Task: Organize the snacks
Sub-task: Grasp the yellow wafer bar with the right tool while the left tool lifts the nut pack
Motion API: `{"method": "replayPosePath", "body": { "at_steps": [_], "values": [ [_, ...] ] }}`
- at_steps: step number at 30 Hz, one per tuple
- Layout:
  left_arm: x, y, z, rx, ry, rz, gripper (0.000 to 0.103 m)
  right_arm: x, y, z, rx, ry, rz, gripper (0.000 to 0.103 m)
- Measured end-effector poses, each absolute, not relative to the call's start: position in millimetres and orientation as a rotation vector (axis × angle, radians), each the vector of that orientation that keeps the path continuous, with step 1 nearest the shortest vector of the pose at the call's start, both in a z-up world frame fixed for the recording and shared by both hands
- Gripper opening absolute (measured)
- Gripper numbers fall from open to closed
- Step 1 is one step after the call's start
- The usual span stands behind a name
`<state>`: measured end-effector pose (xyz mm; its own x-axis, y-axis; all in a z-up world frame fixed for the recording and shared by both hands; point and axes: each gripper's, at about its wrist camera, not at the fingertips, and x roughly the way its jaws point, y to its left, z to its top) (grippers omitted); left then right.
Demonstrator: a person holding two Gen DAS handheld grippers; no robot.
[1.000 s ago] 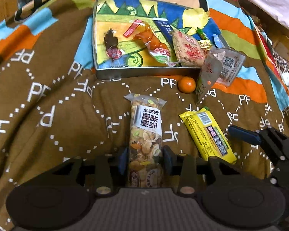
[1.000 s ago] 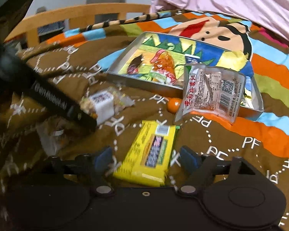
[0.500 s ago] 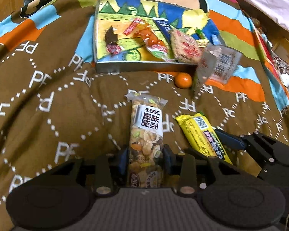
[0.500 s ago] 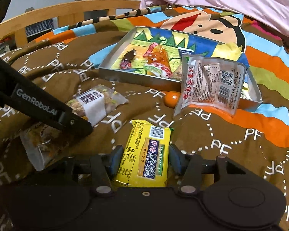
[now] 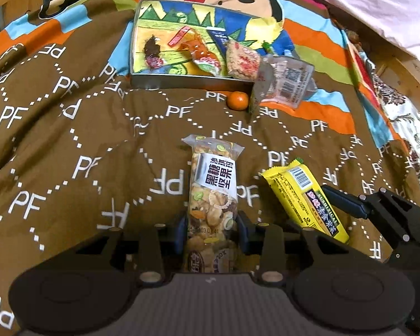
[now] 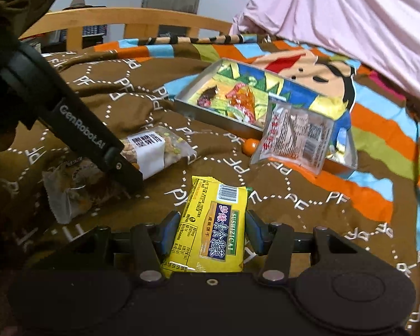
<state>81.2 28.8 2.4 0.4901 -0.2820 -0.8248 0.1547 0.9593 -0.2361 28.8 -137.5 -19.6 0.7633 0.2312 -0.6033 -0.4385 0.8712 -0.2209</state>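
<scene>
Both hand-held grippers were clamped on snacks above a brown blanket [image 5: 70,140] printed with white "PF" letters. Nearest in its own view, the left gripper [image 5: 212,232] pinched a clear nut bar [image 5: 212,193] with a white label, its blue pads pressed against the wrapper's two long sides and the bar pointing away toward the tin. Just to its right, the right gripper [image 6: 207,233] was clenched on a yellow cracker packet [image 6: 210,224], barcode end forward, with the pads against both edges of the packet. Beyond them, near the tin's front wall, a small orange [image 5: 238,100] lay on the blanket. Beside it, a clear pouch [image 5: 285,82] with a barcode leaned against the front right corner of the tin. Farther still sat the shallow metal tin [image 5: 182,79], its floor covered by a bright cartoon print, holding a dark candy [image 5: 152,50] toward the left, an orange-red packet [image 5: 198,50] in the middle and a pale rice cracker [image 5: 242,60] toward the right. Past the blanket's far edge were a wooden bed rail [image 6: 120,21] and pink bedding [image 6: 350,16].
</scene>
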Motion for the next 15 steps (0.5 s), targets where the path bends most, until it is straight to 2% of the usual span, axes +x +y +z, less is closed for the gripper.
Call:
{"method": "replayPosePath", "body": {
  "at_steps": [15],
  "values": [
    [80.2,30.8,28.4,-0.242,0.924,-0.277,0.039,17.9,-144.4,4.8,-0.414,0.436,0.338,0.053]
  ]
}}
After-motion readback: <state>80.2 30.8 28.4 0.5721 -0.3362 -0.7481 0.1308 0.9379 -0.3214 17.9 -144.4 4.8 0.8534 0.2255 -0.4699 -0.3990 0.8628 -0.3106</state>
